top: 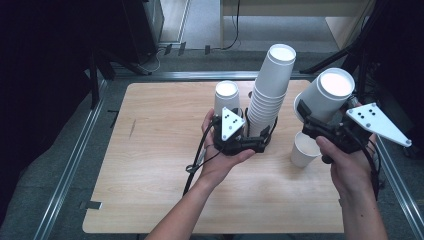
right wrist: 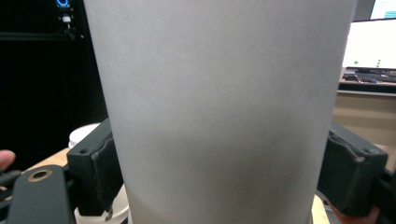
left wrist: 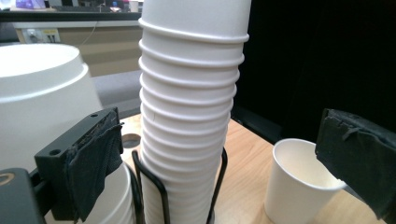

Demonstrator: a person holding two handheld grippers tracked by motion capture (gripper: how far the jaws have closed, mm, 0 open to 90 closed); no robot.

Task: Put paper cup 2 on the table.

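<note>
Right tongs (right wrist: 224,177) pinching cropped cup (right wrist: 219,102); left tongs (left wrist: 233,154) spread around stack (left wrist: 189,116)

a lab: railed test table (top: 150,150), monitors (right wrist: 371,42)

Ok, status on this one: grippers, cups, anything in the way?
Right gripper shut on upturned paper cup, held aloft. Left gripper open at the wire holder of the cup stack. Upright cup below the held one.
</note>
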